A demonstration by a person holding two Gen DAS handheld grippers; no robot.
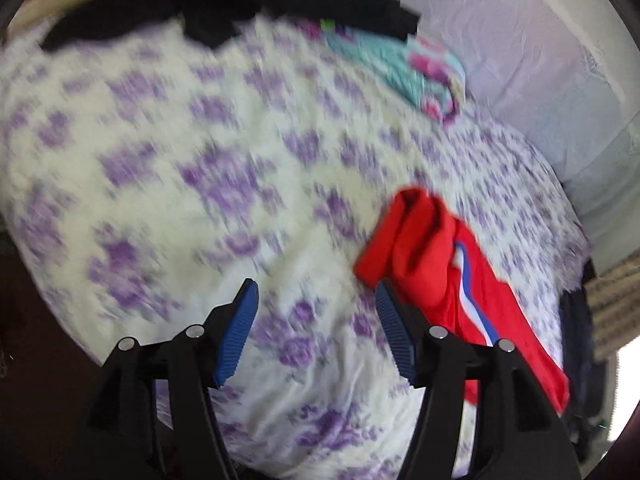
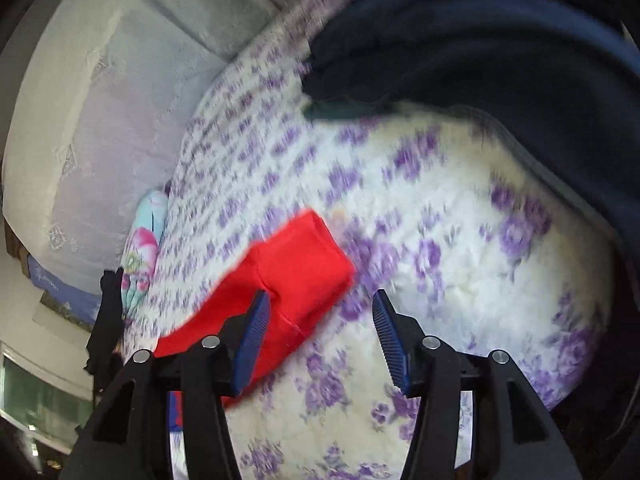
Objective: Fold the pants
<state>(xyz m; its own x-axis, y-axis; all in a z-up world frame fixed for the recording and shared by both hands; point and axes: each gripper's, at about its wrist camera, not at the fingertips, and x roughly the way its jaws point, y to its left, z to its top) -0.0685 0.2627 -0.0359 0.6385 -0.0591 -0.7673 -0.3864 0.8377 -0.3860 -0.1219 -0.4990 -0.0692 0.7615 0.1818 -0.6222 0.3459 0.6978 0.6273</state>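
red cloth pants [image 1: 424, 248]: soft matt knit with a stitched seam; smooth white and blue stripe.
white bed cover with purple flowers [image 1: 200, 152]: fluffy, matt, lightly puckered cloth.
left tool [image 1: 316, 300]: matt black plastic arms, ribbed blue pads [image 1: 236, 332], shiny metal pins.
right tool [image 2: 320, 312]: same black plastic and ribbed blue pads.
dark navy cloth [image 2: 500, 48]: thick, matt.

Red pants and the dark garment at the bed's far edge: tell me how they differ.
The red pants are bright, with a white and blue stripe; the dark garment is plain black. The pants lie bunched close beside the open left tongs; the dark one sprawls far off. Both rest on the floral bedspread, ungripped.
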